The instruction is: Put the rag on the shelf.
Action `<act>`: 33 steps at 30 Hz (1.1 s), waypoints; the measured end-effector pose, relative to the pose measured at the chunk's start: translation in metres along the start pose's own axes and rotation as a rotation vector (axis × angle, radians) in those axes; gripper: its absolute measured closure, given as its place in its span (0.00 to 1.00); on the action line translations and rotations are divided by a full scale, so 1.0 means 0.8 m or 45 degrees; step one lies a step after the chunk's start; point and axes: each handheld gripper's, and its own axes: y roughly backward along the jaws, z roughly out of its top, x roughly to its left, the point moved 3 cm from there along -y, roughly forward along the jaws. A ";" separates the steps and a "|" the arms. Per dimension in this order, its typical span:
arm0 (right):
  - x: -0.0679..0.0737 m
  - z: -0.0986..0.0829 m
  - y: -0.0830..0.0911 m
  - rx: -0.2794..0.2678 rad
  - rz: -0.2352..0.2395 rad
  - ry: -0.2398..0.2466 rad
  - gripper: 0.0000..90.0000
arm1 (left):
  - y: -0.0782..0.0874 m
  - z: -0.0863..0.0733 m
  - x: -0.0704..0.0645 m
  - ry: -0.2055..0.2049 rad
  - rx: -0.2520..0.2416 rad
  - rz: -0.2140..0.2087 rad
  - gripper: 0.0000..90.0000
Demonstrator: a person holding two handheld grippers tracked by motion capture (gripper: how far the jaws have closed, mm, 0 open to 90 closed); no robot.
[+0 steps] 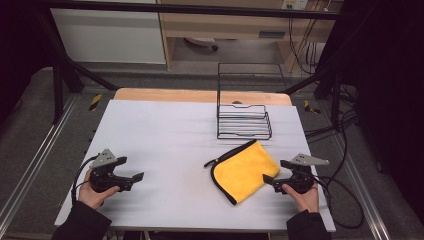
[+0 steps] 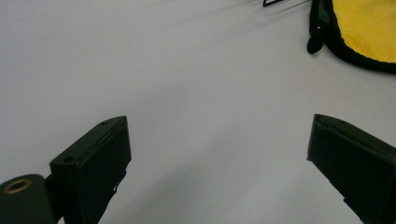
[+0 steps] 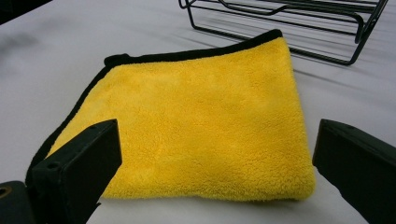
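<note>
Two hand-held grippers are in view, each with its jaws spread wide and nothing between them: the left gripper (image 1: pixel 131 179) rests low at the near left of the white table (image 1: pixel 165 145), well apart from any object, and the right gripper (image 1: pixel 270 180) sits at the near right, its jaws just beside the near-right edge of the folded yellow microfibre cloth with black piping (image 1: pixel 244 170). That cloth lies flat on the near-right part of the table, near the black wire rack (image 1: pixel 243 121), which stands just beyond it, apart and not touching. Its outline is close to square, so a long axis is hard to name; as judged from the high view, it sits turned diagonally to the table edges, one corner pointing far toward the rack and a small black loop at its left corner. Risk, as a judgement: the cloth is soft and layered, so a pinch at the edge may take only the top layer and unfold it; dragging it toward the rack may snag the piping or loop on the wires.
</note>
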 end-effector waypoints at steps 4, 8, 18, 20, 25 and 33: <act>0.002 0.000 -0.001 0.014 -0.009 0.014 0.02 | -0.001 0.000 -0.002 -0.003 0.008 0.004 0.07; 0.009 0.003 -0.002 0.021 -0.008 0.019 0.03 | -0.001 -0.002 -0.002 -0.007 0.017 0.008 0.07; 0.035 0.009 -0.017 0.069 0.011 0.051 0.06 | -0.003 -0.004 -0.002 -0.016 0.028 0.015 0.06; 0.040 0.010 -0.021 0.083 0.015 0.063 0.07 | -0.002 -0.004 -0.003 -0.013 0.026 0.017 0.06; 0.059 0.011 -0.029 0.105 0.036 0.084 0.14 | -0.002 -0.004 -0.002 -0.006 0.025 0.020 0.06; 0.102 0.003 -0.042 0.147 0.112 0.164 0.35 | -0.002 -0.005 -0.003 -0.012 0.036 0.029 0.07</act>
